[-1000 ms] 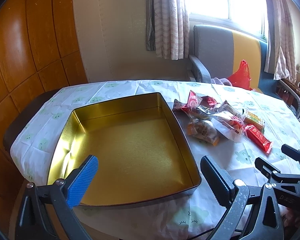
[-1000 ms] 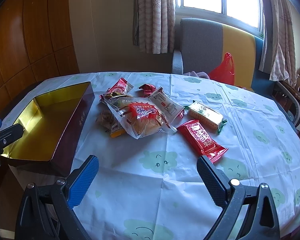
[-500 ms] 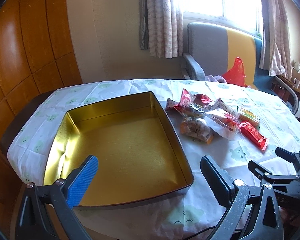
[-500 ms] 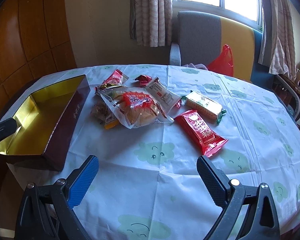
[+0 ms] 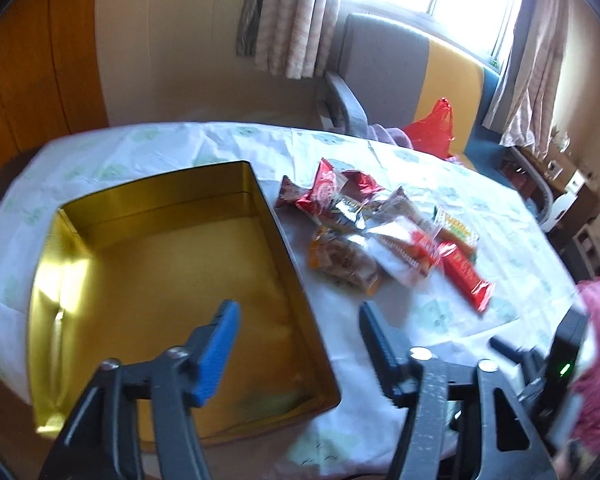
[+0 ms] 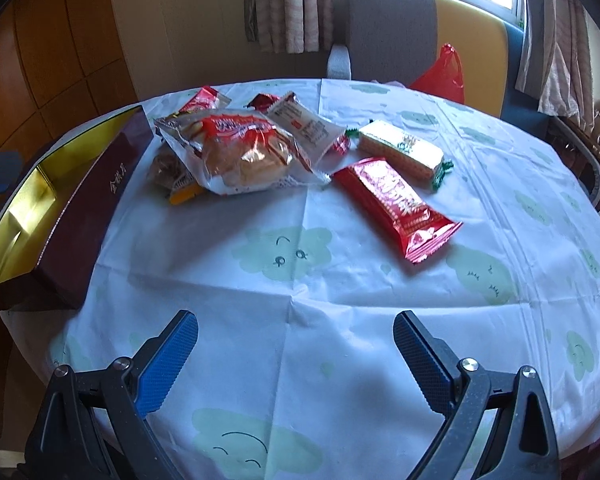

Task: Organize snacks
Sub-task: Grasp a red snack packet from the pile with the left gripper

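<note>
The snacks lie in a loose heap on the desk [image 6: 300, 320], upper centre of the right wrist view, with the tin [image 6: 80, 208] at the left edge of that frame, its gold inside bare. The right claw [image 6: 296, 356] is spread wide and holds nothing, low in the frame over bare cloth. The red bar [image 6: 396, 206] is the nearest snack to it, up and a little right of the claw's centre, lying apart from the heap, its long axis slanting from upper left to lower right. The jaws would likely close best across the bar's short width after a slight turn of the wrist. Behind it sit the wafer pack [image 6: 400, 154] and the bread bag [image 6: 240, 152]. In the left wrist view the left claw [image 5: 296, 340] is also spread and empty, straddling the tin's [image 5: 160, 272] right wall; that view is blurred, so its height above the rim is hard to judge. The right claw is probably the better placed for the bar.
</note>
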A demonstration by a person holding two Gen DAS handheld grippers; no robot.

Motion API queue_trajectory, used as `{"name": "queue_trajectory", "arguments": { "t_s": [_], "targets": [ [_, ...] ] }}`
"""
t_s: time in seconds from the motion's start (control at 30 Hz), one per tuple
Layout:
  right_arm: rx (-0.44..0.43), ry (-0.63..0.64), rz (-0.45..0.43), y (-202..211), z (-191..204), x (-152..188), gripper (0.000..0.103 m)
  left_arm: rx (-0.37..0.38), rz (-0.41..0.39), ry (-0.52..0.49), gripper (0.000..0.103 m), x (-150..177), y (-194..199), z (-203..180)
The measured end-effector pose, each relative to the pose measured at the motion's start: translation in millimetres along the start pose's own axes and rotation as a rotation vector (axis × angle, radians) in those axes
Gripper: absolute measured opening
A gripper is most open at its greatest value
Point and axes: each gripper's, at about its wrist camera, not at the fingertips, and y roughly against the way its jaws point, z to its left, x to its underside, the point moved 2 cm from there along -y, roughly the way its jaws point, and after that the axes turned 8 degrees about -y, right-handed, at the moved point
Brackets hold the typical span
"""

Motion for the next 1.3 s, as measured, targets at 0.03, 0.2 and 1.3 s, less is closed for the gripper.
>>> {"name": "queue_trajectory", "arguments": {
  "t_s": [0.03, 0.2, 1.3],
  "targets": [
    [-0.006, -0.007, 0.010, -3, -2, 1, 0.100, 0.019, 0.009, -0.007, 0.048, -7, -4, -1],
    [-0.040, -0.035, 0.034, -11, -8, 4, 0.100, 0.040, 0.023, -0.108, 0.034, -48, -21, -12],
    [-0.081, 0.052, 0.011, -11, -8, 6, 0.099, 0.230, 0.040, -0.129, 0.000, -94, -83, -40]
  ]
}}
